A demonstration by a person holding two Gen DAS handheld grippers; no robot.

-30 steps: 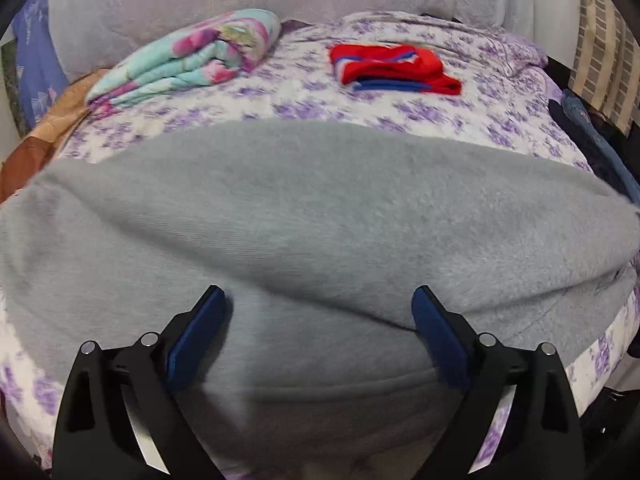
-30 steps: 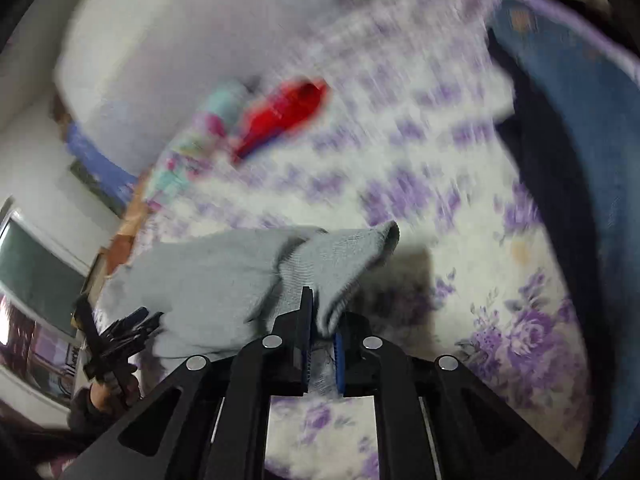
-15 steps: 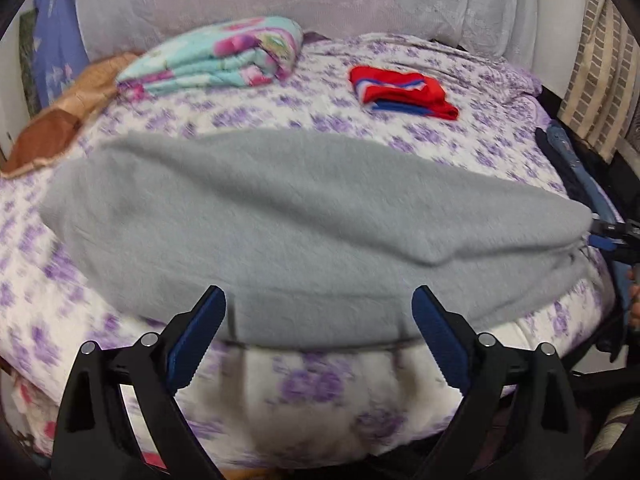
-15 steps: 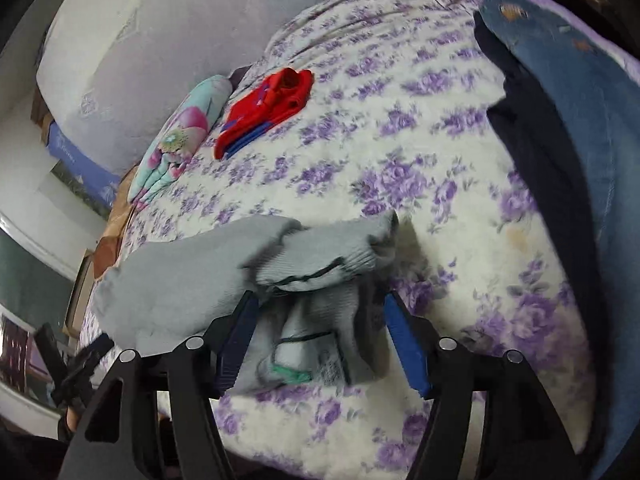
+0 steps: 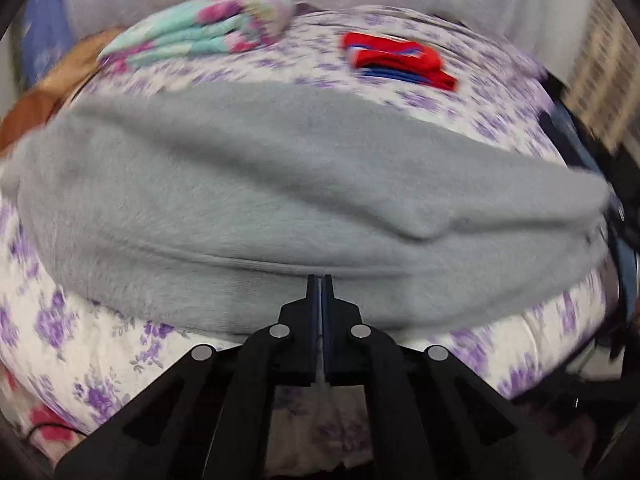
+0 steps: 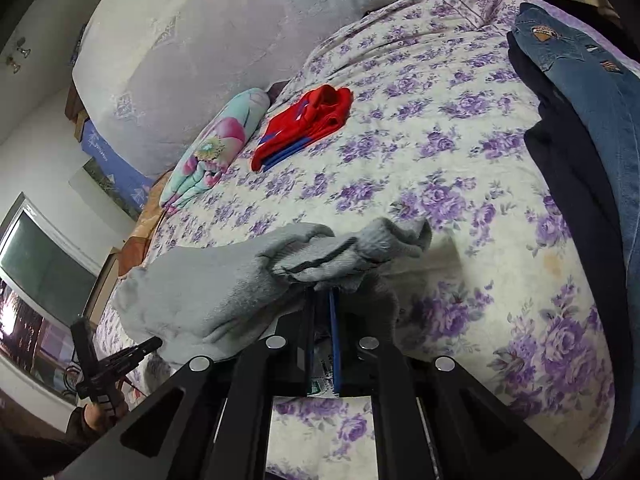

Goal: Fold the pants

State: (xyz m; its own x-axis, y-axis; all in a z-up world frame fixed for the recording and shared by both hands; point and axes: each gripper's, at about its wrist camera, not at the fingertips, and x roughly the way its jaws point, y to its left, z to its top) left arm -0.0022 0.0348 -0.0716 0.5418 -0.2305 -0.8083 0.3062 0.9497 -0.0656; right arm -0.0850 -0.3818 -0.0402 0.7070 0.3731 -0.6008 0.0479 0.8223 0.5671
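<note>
my left tongs pinch the near long edge of the fuzzy grey fleece pants, lying crosswise on the purple-flowered bed; right tongs clamp the ribbed waistband end (fold runs lengthwise, i think).

— What are the grey pants made of?
— Soft, fuzzy fleece, matt, with a ribbed knit cuff.
— And the bedsheet?
— Smooth printed cotton, it seems. The jeans are coarse denim.
— The right gripper?
— Matt black plastic, probably; shiny metal rivets.
</note>
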